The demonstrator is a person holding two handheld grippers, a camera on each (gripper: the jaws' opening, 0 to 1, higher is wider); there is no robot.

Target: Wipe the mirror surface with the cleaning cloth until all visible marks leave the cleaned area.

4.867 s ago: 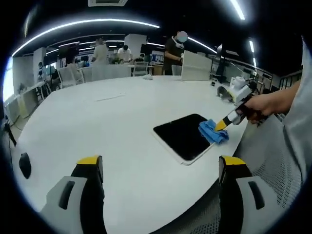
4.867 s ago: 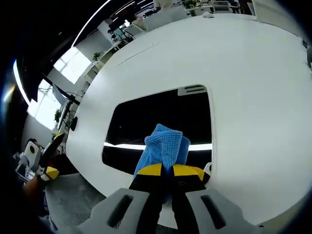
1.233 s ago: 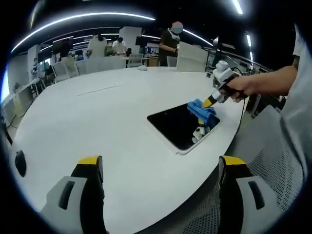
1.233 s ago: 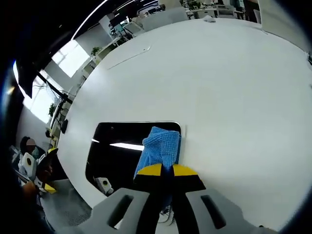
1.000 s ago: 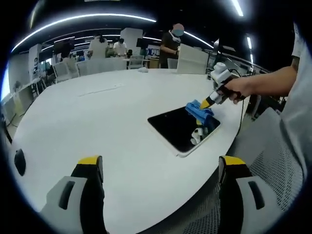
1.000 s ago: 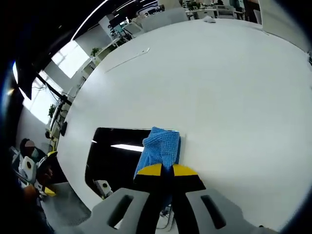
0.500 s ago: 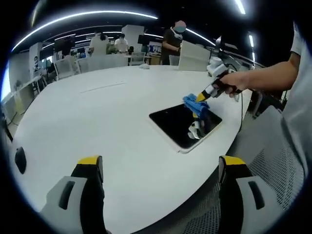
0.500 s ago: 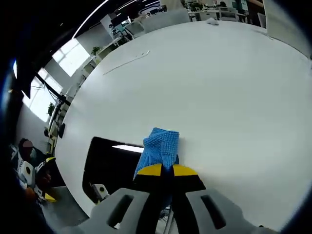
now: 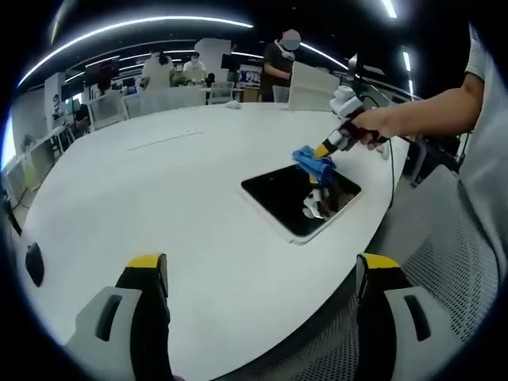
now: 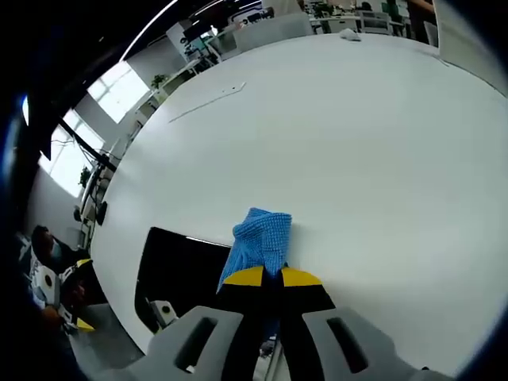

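The mirror (image 9: 300,196) lies flat on the white surface (image 9: 159,198), close to its curved edge, a dark rectangle with a pale frame. In the left gripper view we see the blue cleaning cloth (image 9: 312,161) pressed at the mirror's far edge, partly over the frame and onto the surface beyond it. The right gripper (image 9: 324,150) comes down on the mirror from the far right, its yellow-tipped jaws closed on the cloth, and a hand (image 9: 373,127) holds the gripper just behind the jaws. A reflection of the gripper shows in the glass below the cloth.

In the right gripper view the cloth (image 10: 262,242) juts out from the shut jaws of the right gripper (image 10: 266,277), and the mirror (image 10: 178,278) sits to the left of it, its corner tucked under the cloth.

Nearer to us than the mirror, the left gripper (image 9: 262,274) hangs over the surface edge with its jaws spread wide and nothing between them. A small dark object (image 9: 33,264) lies on the surface far to the left of the mirror; we cannot tell what it is. Beyond the mirror, past the surface, stand white chairs (image 9: 107,111) and several people (image 9: 279,67).
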